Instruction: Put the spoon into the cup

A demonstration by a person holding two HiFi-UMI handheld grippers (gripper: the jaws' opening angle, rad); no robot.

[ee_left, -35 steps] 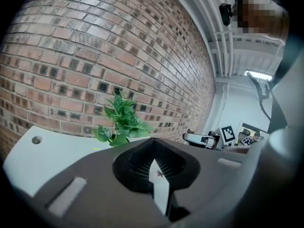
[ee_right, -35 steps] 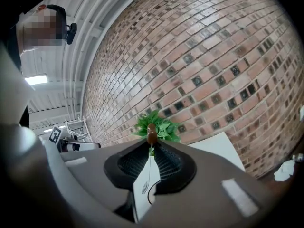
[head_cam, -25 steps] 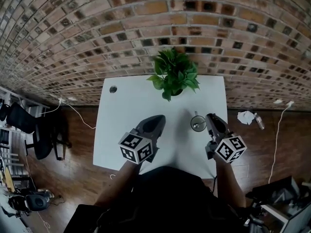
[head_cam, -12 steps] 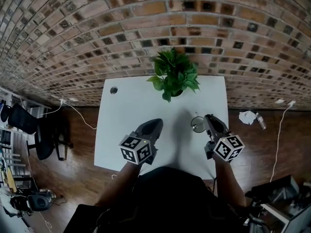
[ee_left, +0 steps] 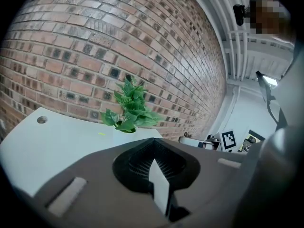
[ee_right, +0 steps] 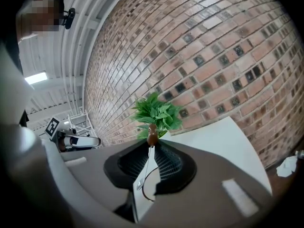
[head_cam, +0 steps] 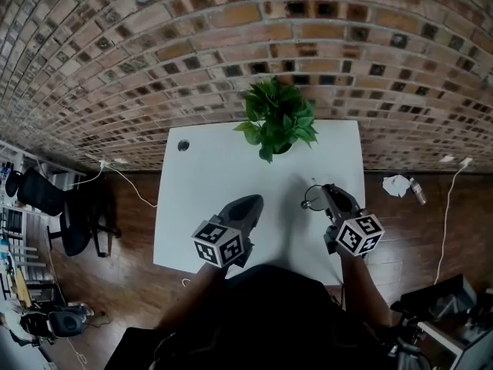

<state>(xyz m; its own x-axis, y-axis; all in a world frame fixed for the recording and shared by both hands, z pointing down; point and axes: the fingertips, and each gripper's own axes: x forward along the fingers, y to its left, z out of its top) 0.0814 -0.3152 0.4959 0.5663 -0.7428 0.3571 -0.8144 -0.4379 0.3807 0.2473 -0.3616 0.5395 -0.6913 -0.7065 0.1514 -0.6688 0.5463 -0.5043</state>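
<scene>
Showing clamped spoon (ee_right: 151, 137): right gripper view only

i see a white desk (head_cam: 208, 176) against a red brick wall (head_cam: 154, 45), wooden floor (head_cam: 115, 237) around it, black office chair (head_cam: 38, 193) left.

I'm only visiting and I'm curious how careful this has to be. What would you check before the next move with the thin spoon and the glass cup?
1. Grip: right gripper is shut on the thin metal spoon with a brown tip: ok.
2. Clear glass cup is on the white table, beside the right gripper's tips: ok.
3. Spoon's end lined up over the cup's mouth: cannot tell.
4. Left gripper is shut, empty and apart from the cup: ok.
5. Green leafy potted plant is at the table's far edge, out of the path: ok.
</scene>
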